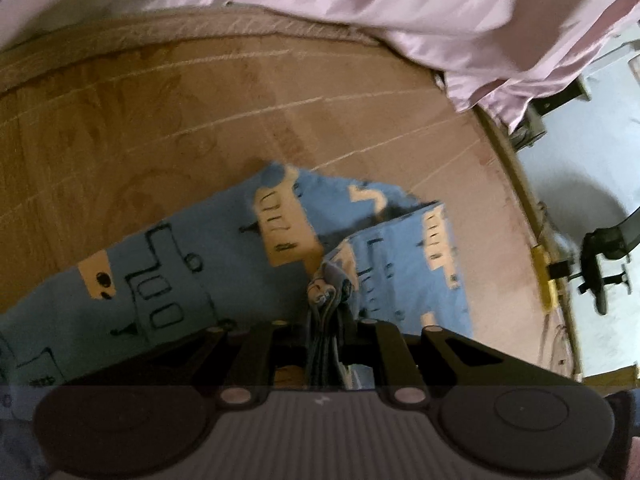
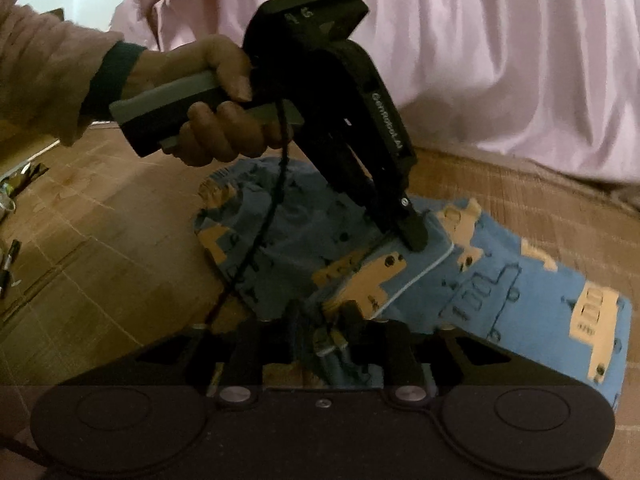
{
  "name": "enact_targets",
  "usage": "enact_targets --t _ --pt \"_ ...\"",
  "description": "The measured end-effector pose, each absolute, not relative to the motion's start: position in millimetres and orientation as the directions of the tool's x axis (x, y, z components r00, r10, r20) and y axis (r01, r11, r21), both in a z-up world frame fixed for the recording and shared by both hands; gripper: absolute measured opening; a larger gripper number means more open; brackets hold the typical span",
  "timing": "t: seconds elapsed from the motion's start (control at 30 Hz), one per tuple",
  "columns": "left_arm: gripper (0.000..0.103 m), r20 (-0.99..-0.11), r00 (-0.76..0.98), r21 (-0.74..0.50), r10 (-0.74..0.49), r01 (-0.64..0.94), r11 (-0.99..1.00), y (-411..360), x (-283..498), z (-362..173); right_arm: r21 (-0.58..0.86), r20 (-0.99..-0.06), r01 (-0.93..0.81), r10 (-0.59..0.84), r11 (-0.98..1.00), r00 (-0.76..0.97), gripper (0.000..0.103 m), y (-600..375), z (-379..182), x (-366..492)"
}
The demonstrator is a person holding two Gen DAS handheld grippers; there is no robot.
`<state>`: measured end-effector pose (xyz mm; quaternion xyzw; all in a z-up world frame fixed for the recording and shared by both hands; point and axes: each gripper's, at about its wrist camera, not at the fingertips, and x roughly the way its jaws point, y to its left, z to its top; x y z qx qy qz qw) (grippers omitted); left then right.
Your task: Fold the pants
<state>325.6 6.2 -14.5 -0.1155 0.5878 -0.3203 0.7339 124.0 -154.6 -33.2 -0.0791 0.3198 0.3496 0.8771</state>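
Observation:
Blue pants with tan vehicle prints lie partly folded on a brown quilted mat. In the left wrist view my left gripper is shut on a bunched edge of the pants, which rises between its fingers. The right wrist view shows that same left gripper, held by a hand, pinching the pants at a white-stitched fold. My right gripper sits low at the near edge of the pants, its fingers apart with a gathered bit of fabric standing loosely between them.
Pink bedding is heaped along the far side of the mat. The mat's edge drops to a pale floor on the right, where a black chair base stands. Small cables and clutter lie at the left.

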Motion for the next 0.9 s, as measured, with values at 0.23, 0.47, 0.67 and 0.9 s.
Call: enact_targets --t 0.23,0.47,0.67,0.9 --pt "0.05 -0.819 0.202 -0.438 -0.537 0.384 0.813 10 316 -2 0.011 -0.574 -0.569 0.471 0.823 0.67 0.075 -196 -24 128" --pt "0.078 -0.825 0.324 -0.32 -0.462 0.405 0.856 5 284 13 -0.073 -0.594 -0.35 0.241 0.934 0.767 0.089 -241 -32 144" --pt "0.08 -0.857 0.426 -0.109 -0.291 0.402 0.909 -17 253 1 -0.24 -0.637 -0.269 0.058 0.933 0.769 0.095 -255 -52 149" --pt "0.087 -0.871 0.459 -0.002 -0.173 0.351 0.936 -19 241 0 -0.391 -0.555 -0.219 -0.039 0.894 0.831 0.101 -248 -51 138"
